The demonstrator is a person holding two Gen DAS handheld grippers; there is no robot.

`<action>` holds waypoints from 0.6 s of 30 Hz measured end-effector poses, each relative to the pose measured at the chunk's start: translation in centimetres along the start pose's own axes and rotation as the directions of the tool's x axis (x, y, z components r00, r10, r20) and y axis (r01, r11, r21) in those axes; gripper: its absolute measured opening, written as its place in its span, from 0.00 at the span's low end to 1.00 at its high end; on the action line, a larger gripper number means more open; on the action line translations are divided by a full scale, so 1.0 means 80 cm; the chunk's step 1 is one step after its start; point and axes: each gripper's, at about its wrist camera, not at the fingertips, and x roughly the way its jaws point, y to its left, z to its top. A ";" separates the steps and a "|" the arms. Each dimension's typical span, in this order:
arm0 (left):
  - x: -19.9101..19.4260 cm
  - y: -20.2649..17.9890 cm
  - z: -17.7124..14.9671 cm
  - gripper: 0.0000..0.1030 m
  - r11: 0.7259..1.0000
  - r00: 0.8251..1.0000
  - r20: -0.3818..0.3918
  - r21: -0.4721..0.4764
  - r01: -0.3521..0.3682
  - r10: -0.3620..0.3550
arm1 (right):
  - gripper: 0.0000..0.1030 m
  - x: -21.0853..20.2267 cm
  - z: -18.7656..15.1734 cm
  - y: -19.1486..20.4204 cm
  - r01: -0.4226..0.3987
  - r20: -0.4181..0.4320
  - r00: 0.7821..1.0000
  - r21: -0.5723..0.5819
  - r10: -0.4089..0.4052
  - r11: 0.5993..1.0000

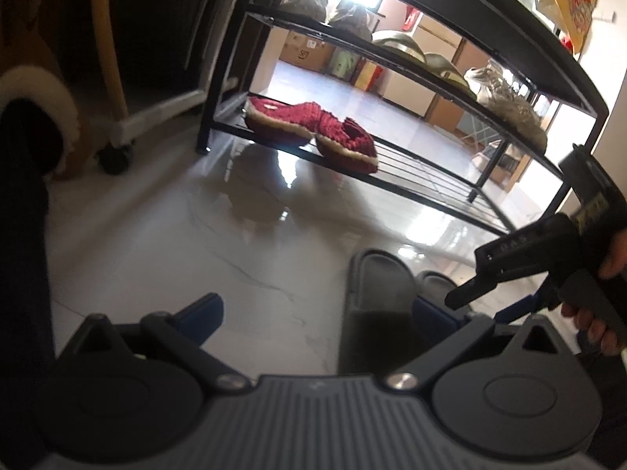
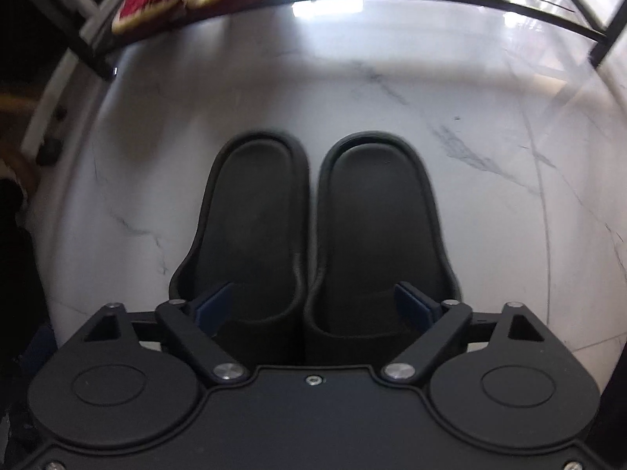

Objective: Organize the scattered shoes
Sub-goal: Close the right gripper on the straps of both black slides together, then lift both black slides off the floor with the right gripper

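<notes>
Slippers (image 2: 313, 231), a black pair of smooth moulded rubber with rounded ends, lie side by side on the glossy veined marble floor (image 2: 490, 125) before a black wire shoe rack (image 1: 411, 172) holding red knitted slippers (image 1: 313, 133). Right claw (image 2: 313, 305) straddles the pair, spread, not visibly pinching; left claw (image 1: 313, 309) spread, empty.

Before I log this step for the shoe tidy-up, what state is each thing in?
Black slippers: side by side on the floor, not on the rack.
Red slippers: paired on the bottom shelf.
Shoe rack: upright, bottom shelf partly free.
Right gripper: open, fingers straddling the black pair's inner walls, not pressing.
Left gripper: open, holding nothing.
</notes>
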 end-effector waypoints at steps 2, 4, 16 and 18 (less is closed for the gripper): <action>0.000 0.003 0.001 0.99 1.000 1.000 -0.001 -0.013 0.000 0.000 | 0.65 0.007 0.006 0.009 0.015 -0.039 0.999 -0.013 -0.015 1.000; 0.000 0.007 0.003 0.99 1.000 1.000 0.000 -0.029 0.003 -0.003 | 0.60 0.015 0.011 0.015 0.017 -0.081 0.997 -0.011 -0.018 1.000; -0.011 0.009 0.013 1.00 0.999 0.998 0.051 -0.028 0.032 -0.030 | 0.47 0.050 0.039 0.047 0.097 -0.277 0.956 -0.012 -0.097 0.995; -0.010 0.010 0.014 1.00 0.999 0.998 0.051 -0.037 0.035 -0.033 | 0.46 0.057 0.041 0.050 0.123 -0.303 0.945 -0.018 -0.122 0.992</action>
